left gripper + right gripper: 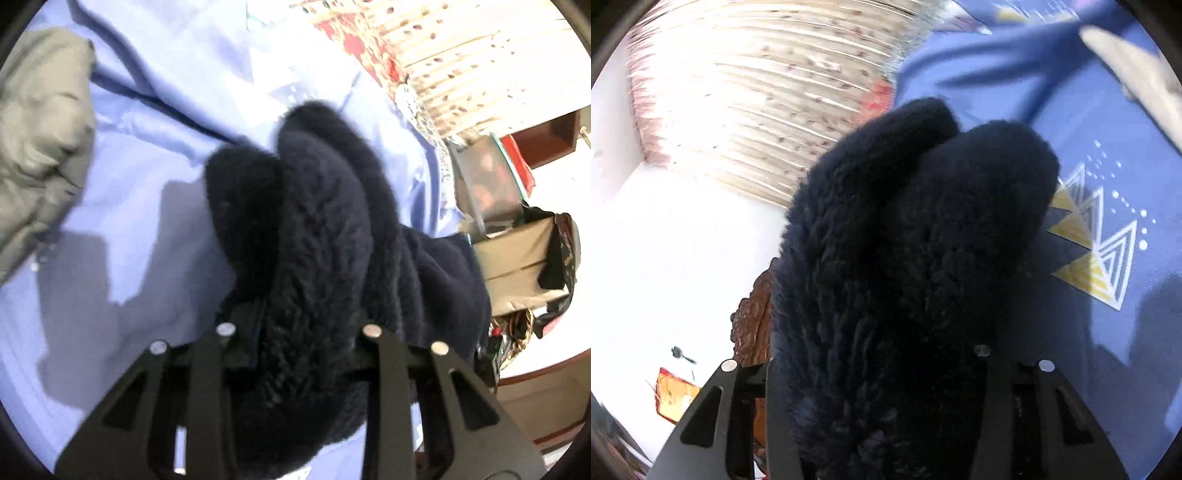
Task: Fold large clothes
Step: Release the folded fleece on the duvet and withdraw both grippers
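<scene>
- Navy fleece fills both wrist views: the dark fuzzy garment point(317, 229) is bunched up thick, lifted above a light blue bedsheet point(140, 184).
- Left tool point(299, 332) has the fleece packed between its two black fingers; the fingertips are buried in the pile, and the cloth looks pinched there, with folds bulging out past them to the far side.
- Right tool point(871, 354) is the same story: a fat roll of the same garment point(905, 240) sits clamped between its fingers and hides the tips entirely.
- On the right wrist view the sheet point(1108, 155) shows a print of yellow and white triangles point(1097, 251) just right of the fleece.
- Far left on the left wrist view, a grey padded garment point(40, 140) lies on the sheet, apart from the navy one.
- Behind, a pale spotted curtain point(461, 62) hangs, and an open cardboard box point(517, 266) sits at the right, off the bed.
- Both views are blurred.
</scene>
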A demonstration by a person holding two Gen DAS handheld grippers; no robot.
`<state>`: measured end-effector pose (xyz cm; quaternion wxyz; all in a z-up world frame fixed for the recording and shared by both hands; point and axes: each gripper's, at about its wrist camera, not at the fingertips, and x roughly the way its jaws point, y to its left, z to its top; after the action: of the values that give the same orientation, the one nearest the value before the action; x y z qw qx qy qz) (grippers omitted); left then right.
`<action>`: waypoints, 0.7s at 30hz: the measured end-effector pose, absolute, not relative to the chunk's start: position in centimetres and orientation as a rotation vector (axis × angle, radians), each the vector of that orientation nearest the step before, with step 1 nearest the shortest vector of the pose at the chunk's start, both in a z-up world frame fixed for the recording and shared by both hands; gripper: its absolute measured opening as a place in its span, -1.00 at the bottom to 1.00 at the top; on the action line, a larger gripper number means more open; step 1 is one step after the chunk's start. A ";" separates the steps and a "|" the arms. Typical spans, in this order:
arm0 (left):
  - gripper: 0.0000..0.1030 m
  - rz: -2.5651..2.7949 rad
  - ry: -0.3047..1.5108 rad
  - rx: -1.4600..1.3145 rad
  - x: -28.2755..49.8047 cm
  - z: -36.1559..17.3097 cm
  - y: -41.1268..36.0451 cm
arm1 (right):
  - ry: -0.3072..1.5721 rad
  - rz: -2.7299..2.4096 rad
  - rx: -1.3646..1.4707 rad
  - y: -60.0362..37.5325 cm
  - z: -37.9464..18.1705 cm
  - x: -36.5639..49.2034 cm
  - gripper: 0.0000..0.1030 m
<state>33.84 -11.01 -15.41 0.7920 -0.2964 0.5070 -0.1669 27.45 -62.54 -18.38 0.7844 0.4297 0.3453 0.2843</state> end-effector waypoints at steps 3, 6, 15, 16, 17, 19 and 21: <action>-0.24 -0.173 1.188 -0.462 34.3 -18.3 -12.1 | 0.932 0.310 0.799 -62.0 -23.0 28.7 0.64; 0.22 -0.065 1.165 -0.385 32.7 -20.0 -11.9 | 0.887 0.230 0.829 -63.1 -25.0 27.5 0.97; 0.22 0.081 0.867 -0.200 19.3 -11.3 -11.6 | 0.723 0.001 0.386 -58.4 -15.6 13.5 1.01; 0.22 0.082 0.866 -0.174 18.2 -11.0 -11.9 | 0.710 0.018 0.352 -56.8 -15.2 11.3 1.01; 0.22 0.080 0.868 -0.144 17.2 -10.6 -12.9 | 0.713 0.031 0.337 -55.3 -15.1 9.7 1.02; 0.22 0.076 0.881 -0.083 14.6 -10.4 -15.5 | 0.741 0.029 0.322 -53.7 -15.6 7.5 1.04; 0.22 0.050 0.898 -0.054 12.2 -10.8 -18.0 | 0.759 0.056 0.315 -52.3 -16.2 5.7 1.04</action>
<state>12.16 -17.96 -10.83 0.9002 -0.0259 0.4341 0.0242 5.73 -52.32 -16.21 0.9163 0.1533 0.3690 0.0271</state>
